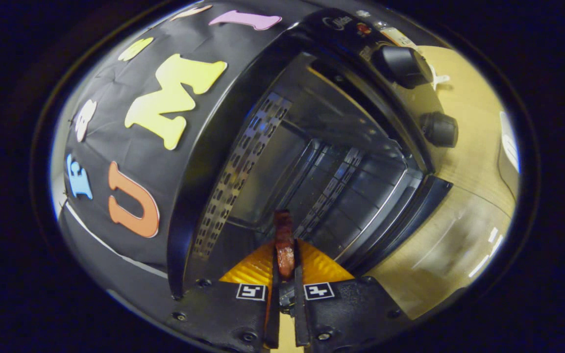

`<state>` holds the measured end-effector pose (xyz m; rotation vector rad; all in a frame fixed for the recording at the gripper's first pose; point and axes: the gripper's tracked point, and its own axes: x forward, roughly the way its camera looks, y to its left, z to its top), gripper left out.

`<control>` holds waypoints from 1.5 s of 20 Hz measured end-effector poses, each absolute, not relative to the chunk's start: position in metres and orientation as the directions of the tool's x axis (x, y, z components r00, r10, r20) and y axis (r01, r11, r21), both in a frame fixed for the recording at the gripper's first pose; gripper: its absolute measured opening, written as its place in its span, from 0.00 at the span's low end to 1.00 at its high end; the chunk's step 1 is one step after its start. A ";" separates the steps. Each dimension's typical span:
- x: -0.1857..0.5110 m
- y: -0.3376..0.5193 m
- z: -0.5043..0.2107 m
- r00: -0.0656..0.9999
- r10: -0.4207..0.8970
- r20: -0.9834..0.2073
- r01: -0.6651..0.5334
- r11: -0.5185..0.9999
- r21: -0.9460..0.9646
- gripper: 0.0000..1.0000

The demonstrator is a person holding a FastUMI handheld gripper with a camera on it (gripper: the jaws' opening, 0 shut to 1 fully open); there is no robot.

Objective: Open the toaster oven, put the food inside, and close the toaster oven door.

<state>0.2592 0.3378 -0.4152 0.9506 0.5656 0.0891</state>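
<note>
The tool [285,264] pinches a reddish piece of food [284,240] between both fingers, poking forward into the open toaster oven [321,162] — its dark cavity just ahead, knobs [400,63] alongside, on the wooden worktop [463,196].

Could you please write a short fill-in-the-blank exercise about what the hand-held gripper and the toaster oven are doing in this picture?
1. The door of the toaster oven is ____.
2. The hand-held gripper is shut on a reddish-brown piece of ____.
3. The two black knobs sit on the oven's control panel, beside the ____ cavity.
4. The toaster oven stands on a ____ table.

Missing words: open; food; empty; wooden
</note>
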 end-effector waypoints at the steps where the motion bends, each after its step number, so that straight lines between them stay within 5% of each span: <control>1: 0.260 0.338 -0.416 0.849 0.310 -0.427 0.164 0.614 0.772 0.16; 6: 0.258 0.330 -0.414 0.838 0.261 -0.480 0.090 0.800 0.594 0.29; 10: 0.257 0.308 -0.416 0.842 0.189 -0.505 0.038 0.913 0.406 0.51; 13: 0.251 0.292 -0.415 0.850 0.138 -0.508 0.001 0.964 0.264 0.94; 30: 0.100 0.243 -0.366 0.779 0.160 -0.606 -0.213 0.977 -0.016 0.96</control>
